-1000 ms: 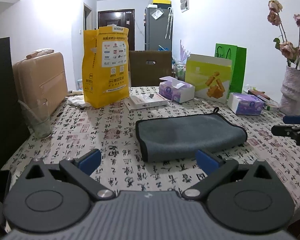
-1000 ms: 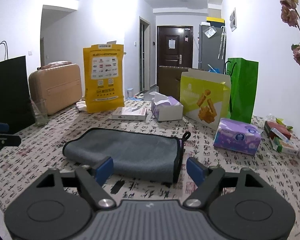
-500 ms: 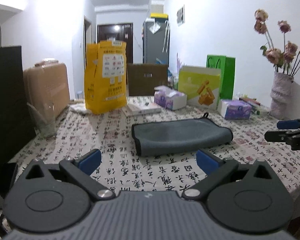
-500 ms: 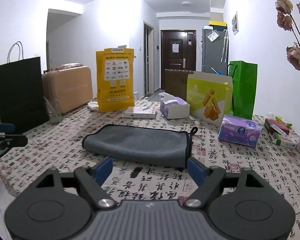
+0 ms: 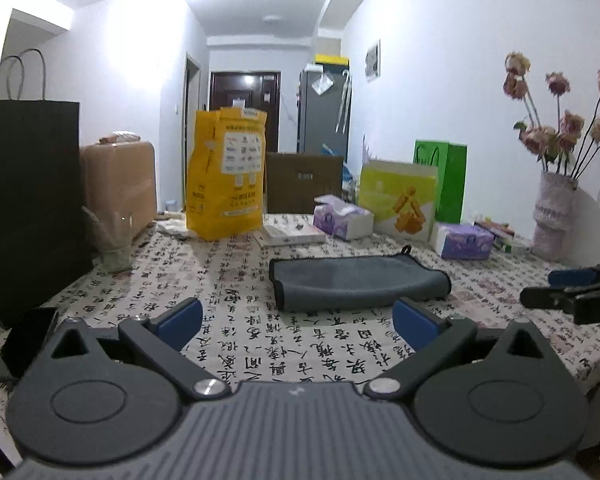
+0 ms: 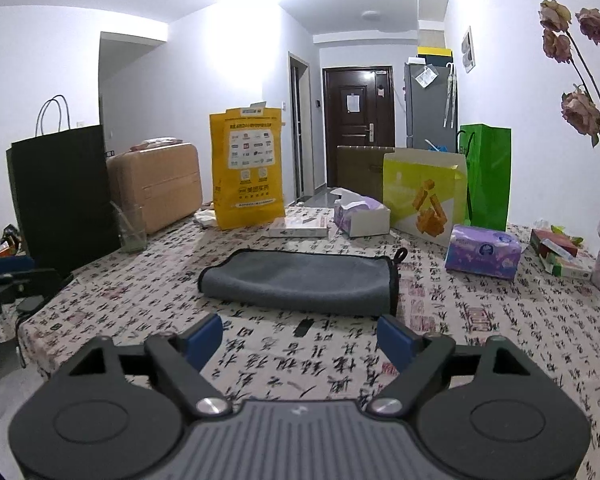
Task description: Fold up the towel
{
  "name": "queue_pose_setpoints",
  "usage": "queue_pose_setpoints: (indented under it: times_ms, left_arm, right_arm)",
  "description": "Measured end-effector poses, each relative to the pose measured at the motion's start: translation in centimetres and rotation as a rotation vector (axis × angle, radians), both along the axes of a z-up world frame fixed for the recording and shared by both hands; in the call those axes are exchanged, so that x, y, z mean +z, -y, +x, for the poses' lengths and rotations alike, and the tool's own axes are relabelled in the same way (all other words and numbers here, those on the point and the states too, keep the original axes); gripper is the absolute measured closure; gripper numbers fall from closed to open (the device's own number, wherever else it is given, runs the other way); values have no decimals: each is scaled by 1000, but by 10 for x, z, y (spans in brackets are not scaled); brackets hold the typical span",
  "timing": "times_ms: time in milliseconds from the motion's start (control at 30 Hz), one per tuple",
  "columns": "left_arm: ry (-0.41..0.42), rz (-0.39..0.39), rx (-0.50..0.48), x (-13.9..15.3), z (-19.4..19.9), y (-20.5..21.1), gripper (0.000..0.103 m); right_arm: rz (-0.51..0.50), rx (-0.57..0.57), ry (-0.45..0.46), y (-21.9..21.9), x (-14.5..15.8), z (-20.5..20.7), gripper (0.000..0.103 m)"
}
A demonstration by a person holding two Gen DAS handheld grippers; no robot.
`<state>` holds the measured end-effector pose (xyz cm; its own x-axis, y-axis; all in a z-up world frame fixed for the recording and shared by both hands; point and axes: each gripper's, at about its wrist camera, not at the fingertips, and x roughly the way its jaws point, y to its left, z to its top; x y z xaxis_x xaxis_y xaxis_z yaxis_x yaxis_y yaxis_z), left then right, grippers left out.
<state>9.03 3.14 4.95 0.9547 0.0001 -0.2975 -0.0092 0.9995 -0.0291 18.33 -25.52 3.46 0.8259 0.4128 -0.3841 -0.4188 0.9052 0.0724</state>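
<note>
**Towel folded on surface, both tools released and clear of it**

Surface (image 5: 228, 280): covered by a white cloth printed with black calligraphy and a few red stamps. Both tools sit low at its near edge.

Towel (image 5: 356, 284) (image 6: 300, 282): grey, dark piping along the edge, folded over into a long flat band lying on the surface.
- From the left tool (image 5: 296, 316): ahead and slightly right of centre, not touching. Open piped end faces left, rounded fold end on the right, small hanging loop at the far edge.
- From the right tool (image 6: 300, 334): straight ahead, near, not touching. Rounded fold on the left, piped end plus loop on the right.
- Top face is smooth, with no visible wrinkles; the near long edge is a soft roll.

Tools: left tool has blue pads (image 5: 180, 316) spread wide, nothing between them. Right tool is the same, pads (image 6: 204, 336) apart, holding nothing. The right tool's tip also shows at the right edge of the left view, off the towel's right end.

Beyond the towel, large to small: black paper bag (image 6: 64, 192) far left, tan suitcase (image 6: 160, 184), yellow bag (image 6: 248, 168), green bag (image 6: 488, 176), tissue boxes (image 6: 484, 252), drinking glass (image 6: 132, 228). Flower vase (image 5: 556, 216) far right.
</note>
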Motion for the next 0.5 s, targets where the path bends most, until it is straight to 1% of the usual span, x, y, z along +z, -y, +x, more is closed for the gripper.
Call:
queue_pose_setpoints:
  times_ms: [200, 300, 400, 500]
  left_arm:
    - [39, 1, 21, 0, -24, -10, 0]
    - [38, -5, 22, -2, -31, -16, 0]
    - [23, 5, 17, -7, -36, -17, 0]
    - [13, 10, -2, -12, -42, -17, 0]
  right_arm:
    - [-4, 8, 7, -8, -1, -19, 19]
    - [-16, 9, 15, -12, 0, -28, 19]
    - [-18, 10, 22, -15, 0, -39, 19]
    - [-27, 13, 28, -19, -2, -50, 19]
